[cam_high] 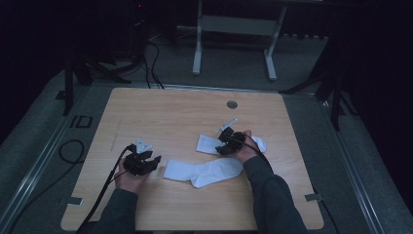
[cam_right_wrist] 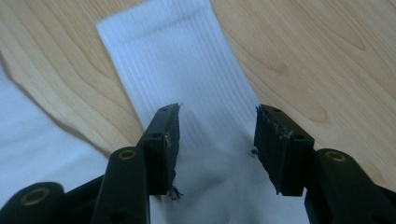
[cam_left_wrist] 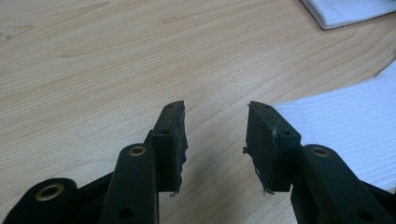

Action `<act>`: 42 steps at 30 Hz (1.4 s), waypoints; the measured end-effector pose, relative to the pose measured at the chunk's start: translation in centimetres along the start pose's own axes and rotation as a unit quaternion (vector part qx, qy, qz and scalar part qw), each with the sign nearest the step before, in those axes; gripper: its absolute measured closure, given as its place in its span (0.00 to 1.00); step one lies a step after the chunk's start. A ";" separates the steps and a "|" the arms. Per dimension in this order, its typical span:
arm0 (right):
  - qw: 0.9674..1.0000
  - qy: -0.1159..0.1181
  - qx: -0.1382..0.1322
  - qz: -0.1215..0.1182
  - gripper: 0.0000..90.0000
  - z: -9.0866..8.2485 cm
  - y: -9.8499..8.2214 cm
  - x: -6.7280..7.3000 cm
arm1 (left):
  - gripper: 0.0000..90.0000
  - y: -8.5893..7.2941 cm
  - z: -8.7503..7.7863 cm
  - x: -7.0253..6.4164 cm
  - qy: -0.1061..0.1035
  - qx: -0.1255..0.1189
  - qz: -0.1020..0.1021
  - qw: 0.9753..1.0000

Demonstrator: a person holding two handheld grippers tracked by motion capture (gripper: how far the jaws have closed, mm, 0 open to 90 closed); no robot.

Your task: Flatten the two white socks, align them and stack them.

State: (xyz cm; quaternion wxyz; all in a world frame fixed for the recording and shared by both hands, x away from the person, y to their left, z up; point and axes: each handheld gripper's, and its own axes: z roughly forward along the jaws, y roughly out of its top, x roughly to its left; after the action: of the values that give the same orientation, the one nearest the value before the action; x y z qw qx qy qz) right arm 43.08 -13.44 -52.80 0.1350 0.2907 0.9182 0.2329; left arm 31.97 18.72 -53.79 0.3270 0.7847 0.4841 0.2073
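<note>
Two white ribbed cotton socks lie on my light wooden table [cam_high: 170, 117]. From the high view, the nearer sock [cam_high: 204, 171] stretches left to right, its cuff end toward my left gripper [cam_high: 151, 163] and its toe end by my right forearm. The farther sock [cam_high: 207, 144] lies beyond it, also roughly left to right, its cuff to the left and its other end showing past my right hand [cam_high: 246, 148], with my right gripper [cam_high: 223, 142] over its middle. A small round metal disc [cam_high: 232, 104] sits near the table's far edge. Grey carpet, black cables and a white metal frame [cam_high: 234, 34] fill the dim room beyond.

In the left gripper view, my jaws stand wide apart over bare wood, empty, the nearer sock [cam_left_wrist: 345, 130] just beside the right jaw, and the farther sock's corner [cam_left_wrist: 345, 11] at top right.

In the right gripper view, my jaws stand wide apart, holding nothing, straddling the farther sock [cam_right_wrist: 182, 84], whose long axis runs away from me to its cuff.
</note>
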 end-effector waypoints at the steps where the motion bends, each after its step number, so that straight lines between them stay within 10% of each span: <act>1: 1.000 0.000 -0.001 0.000 0.53 0.1 0.1 0.0 | 0.64 0.0 0.0 0.0 0.000 0.000 0.000 1.000; 26: 0.999 0.040 0.006 0.006 0.56 1.7 0.9 -0.2 | 0.64 0.0 0.0 0.0 0.000 0.001 -0.001 1.000; 42: 0.999 0.030 0.008 -0.016 0.93 1.5 1.1 0.1 | 0.64 0.0 0.0 0.1 0.001 0.002 0.000 1.000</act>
State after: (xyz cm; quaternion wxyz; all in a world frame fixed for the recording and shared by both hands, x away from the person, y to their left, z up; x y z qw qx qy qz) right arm 44.13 -12.11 -53.57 0.1085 0.2701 0.9280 0.2324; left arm 32.01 18.80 -53.79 0.3245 0.7853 0.4849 0.2072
